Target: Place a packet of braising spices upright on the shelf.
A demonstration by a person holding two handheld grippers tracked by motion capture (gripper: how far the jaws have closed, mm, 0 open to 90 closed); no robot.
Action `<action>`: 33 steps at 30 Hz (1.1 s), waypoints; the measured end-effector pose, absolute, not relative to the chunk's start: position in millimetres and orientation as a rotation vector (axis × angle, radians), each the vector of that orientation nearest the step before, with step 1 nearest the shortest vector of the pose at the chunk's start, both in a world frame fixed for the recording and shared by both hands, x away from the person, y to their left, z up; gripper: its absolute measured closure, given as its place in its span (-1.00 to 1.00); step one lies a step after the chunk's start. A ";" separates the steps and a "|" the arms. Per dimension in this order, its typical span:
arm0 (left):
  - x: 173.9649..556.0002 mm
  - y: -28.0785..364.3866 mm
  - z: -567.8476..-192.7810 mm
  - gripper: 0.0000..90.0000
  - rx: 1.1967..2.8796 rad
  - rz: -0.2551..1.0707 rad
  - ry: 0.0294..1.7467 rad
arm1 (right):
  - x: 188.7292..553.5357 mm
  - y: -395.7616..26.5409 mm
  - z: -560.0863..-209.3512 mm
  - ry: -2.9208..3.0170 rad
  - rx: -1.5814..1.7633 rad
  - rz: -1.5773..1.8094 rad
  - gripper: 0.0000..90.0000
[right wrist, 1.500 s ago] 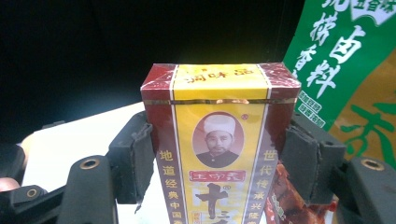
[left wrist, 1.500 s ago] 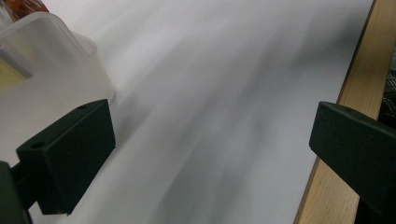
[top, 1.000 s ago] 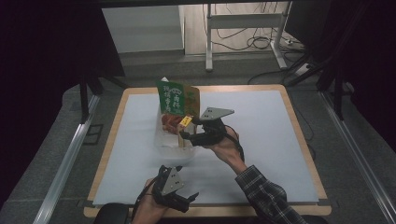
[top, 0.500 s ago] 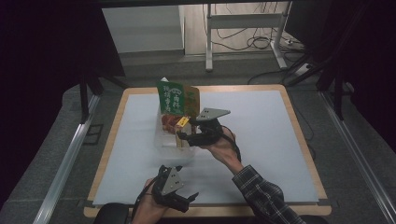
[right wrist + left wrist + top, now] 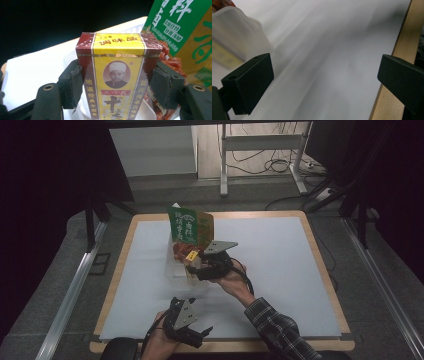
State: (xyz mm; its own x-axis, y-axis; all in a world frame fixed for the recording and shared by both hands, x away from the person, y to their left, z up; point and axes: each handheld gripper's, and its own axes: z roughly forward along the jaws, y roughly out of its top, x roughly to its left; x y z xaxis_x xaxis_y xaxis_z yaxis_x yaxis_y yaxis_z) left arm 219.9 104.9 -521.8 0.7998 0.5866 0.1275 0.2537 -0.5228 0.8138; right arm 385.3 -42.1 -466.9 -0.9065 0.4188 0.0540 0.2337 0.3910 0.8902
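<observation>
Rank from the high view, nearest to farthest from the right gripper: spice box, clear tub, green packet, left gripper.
1. spice box, clamped in the right gripper.
2. clear tub, just below it.
3. green packet, standing behind at the tub's far end.
4. left gripper, at the table's near edge.

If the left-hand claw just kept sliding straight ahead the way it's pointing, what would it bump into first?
Probably nothing soon: between the open left gripper jaws lies bare white mat. The translucent container sits off to one side and the wooden table edge to the other, though depth is hard to judge.
</observation>
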 end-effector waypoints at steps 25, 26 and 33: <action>220.6 108.2 -520.2 -1.00 2.107 0.513 0.640 | 385.9 -37.2 -468.4 2.527 0.507 1.438 -0.64; 220.6 108.2 -520.3 -1.00 2.107 0.513 0.640 | 385.8 -40.2 -466.6 2.521 0.513 1.445 -0.67; 220.5 107.6 -520.8 -1.00 2.111 0.511 0.637 | 386.7 -49.7 -459.7 2.549 0.532 1.444 -0.76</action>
